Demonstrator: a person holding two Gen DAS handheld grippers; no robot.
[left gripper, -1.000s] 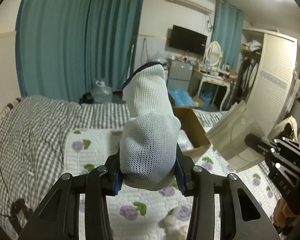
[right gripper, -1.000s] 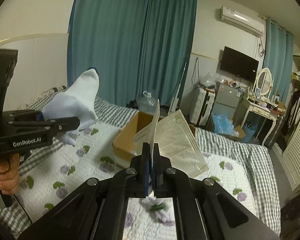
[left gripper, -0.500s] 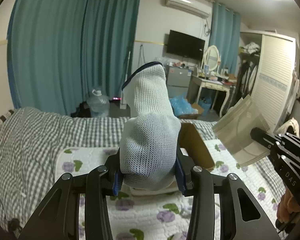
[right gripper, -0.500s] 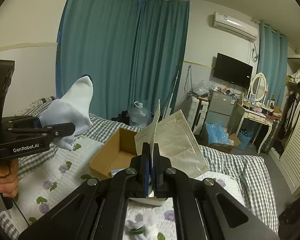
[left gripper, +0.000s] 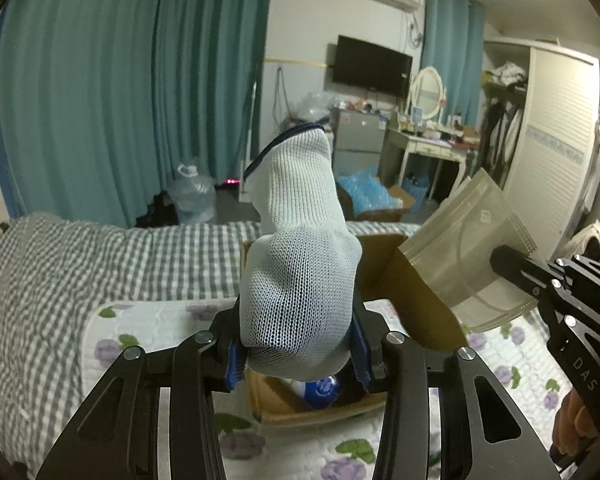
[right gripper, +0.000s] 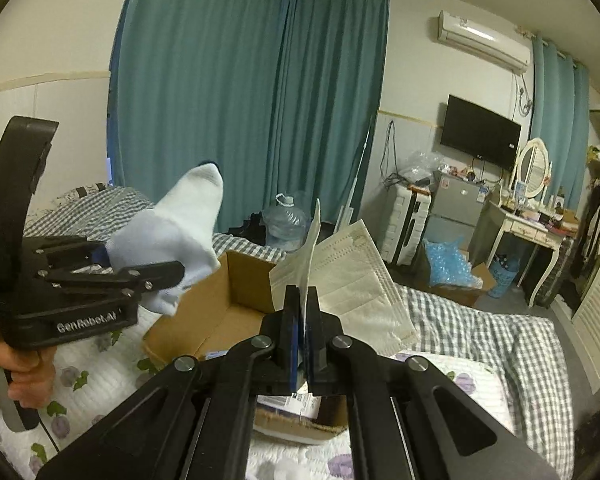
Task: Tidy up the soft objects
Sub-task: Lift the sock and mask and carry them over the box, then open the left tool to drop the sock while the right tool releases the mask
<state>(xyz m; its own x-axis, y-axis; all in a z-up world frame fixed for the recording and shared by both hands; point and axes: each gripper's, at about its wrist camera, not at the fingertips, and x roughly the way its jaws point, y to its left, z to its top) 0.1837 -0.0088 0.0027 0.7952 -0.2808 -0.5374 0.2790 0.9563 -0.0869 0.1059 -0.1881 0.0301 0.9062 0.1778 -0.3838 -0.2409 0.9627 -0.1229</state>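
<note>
Pinching a white sock (left gripper: 296,264) upright, the left tool (left gripper: 296,354) hangs above the cardboard box (right gripper: 236,312) on the bed, while the right tool (right gripper: 302,334), pressed together on a face mask (right gripper: 352,280), holds it over the same box; released early, the stiff mask could catch the box's raised flap and slide outside it, and the sock could cling to the pads. "GenRobot.AI" reads on the left tool's body, "DAS" on the right's.

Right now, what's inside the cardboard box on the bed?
In the cardboard box, a blue-and-white item shows below the sock, plus a printed packet in the right wrist view. The claws and held items cover the rest.
</note>
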